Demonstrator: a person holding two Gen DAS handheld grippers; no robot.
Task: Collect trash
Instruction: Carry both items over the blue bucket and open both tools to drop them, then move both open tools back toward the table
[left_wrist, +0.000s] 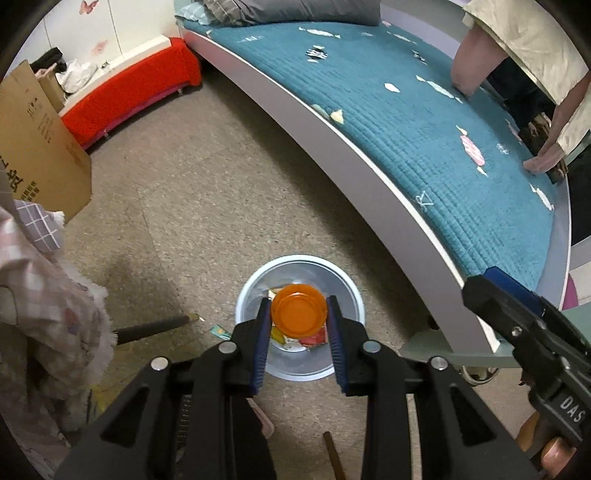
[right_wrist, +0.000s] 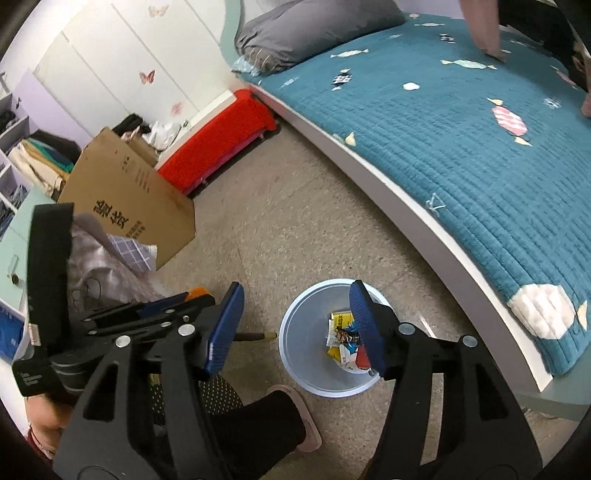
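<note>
While left gripper (left_wrist: 299, 317) clamps orange lid (left_wrist: 298, 312) over bin (left_wrist: 352, 295), right gripper (right_wrist: 295, 325) agape, bed (left_wrist: 406, 122) beside.

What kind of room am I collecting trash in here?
Most likely a bedroom: a bed with a teal quilted cover and grey pillow, white wardrobe doors with butterfly stickers, and a small pale-blue round waste bin on the floor.

Both wrist views angled steeply down from near above, sharing the bin (left_wrist: 258, 284) (right_wrist: 295, 314), floor (left_wrist: 192, 206) (right_wrist: 295, 229), bed (left_wrist: 424, 122) (right_wrist: 480, 166)
</note>
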